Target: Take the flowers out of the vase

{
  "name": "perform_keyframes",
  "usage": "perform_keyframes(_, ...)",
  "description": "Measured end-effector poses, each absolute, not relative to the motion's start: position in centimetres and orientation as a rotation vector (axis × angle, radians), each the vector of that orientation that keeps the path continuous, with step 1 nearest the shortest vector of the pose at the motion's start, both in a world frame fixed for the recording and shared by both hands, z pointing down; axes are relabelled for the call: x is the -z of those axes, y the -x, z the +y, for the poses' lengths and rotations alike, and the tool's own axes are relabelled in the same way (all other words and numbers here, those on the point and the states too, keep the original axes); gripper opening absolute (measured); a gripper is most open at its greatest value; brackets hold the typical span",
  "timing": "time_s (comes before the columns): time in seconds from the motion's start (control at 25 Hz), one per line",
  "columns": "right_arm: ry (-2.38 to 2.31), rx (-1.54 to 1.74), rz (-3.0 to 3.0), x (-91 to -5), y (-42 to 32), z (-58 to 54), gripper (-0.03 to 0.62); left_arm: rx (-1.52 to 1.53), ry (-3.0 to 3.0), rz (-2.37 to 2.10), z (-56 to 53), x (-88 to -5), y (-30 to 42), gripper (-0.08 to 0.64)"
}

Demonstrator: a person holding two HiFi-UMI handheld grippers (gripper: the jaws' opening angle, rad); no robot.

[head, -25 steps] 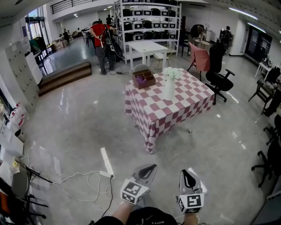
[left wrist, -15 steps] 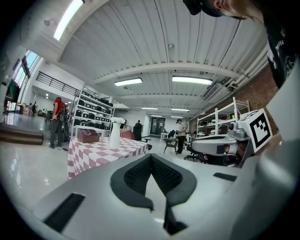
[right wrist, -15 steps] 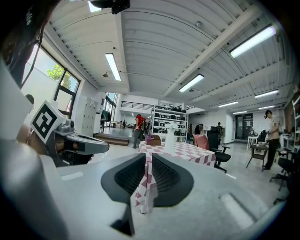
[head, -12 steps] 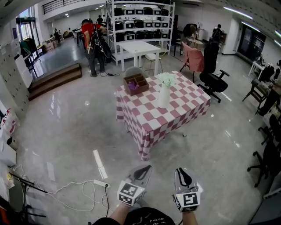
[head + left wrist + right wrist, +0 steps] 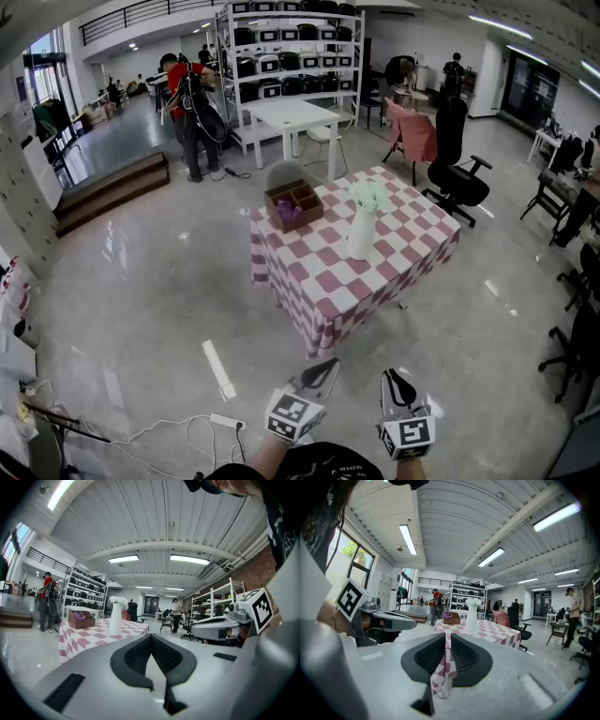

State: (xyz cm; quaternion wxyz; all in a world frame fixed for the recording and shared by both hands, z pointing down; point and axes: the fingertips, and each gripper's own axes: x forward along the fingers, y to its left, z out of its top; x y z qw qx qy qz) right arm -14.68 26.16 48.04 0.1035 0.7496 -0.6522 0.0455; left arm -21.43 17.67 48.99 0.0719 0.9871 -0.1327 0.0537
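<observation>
A white vase (image 5: pixel 361 234) with pale flowers (image 5: pixel 368 195) stands upright on a table under a red-and-white checked cloth (image 5: pixel 323 291), a few steps ahead of me. Both grippers are low in the head view, well short of the table and pointing at it. My left gripper (image 5: pixel 323 367) is shut and empty; its own view has the vase (image 5: pixel 115 619) far off to the left. My right gripper (image 5: pixel 394 379) is all but shut: its jaws have just parted to a thin slit with nothing between them. Its view shows the vase (image 5: pixel 470 620) straight ahead.
A wooden box (image 5: pixel 293 202) with something purple sits at the table's far left corner. A black office chair (image 5: pixel 459 178) and a pink chair (image 5: pixel 417 131) stand behind. A power strip and cable (image 5: pixel 225 422) lie on the floor left. A person in red (image 5: pixel 183 103) stands by shelves.
The table and vase have drawn nearer and sit lower in the head view. Both grippers keep their place at the bottom of the frame, carried forward together.
</observation>
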Motion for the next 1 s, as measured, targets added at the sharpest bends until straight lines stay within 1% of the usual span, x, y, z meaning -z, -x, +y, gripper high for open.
perform_keyframes(0.48, -2.248, -0.197, -1.879, -49.5, 14.7, 21.0, 0.031, -0.176, -2.890, -0.316, 12.6, -49.9, 20.8, 0.011)
perform_keyframes(1.0, -2.245, -0.228, -1.921, -50.1, 13.9, 19.1, 0.031, -0.210, -2.883, -0.406, 10.5, -51.0, 21.2, 0.011)
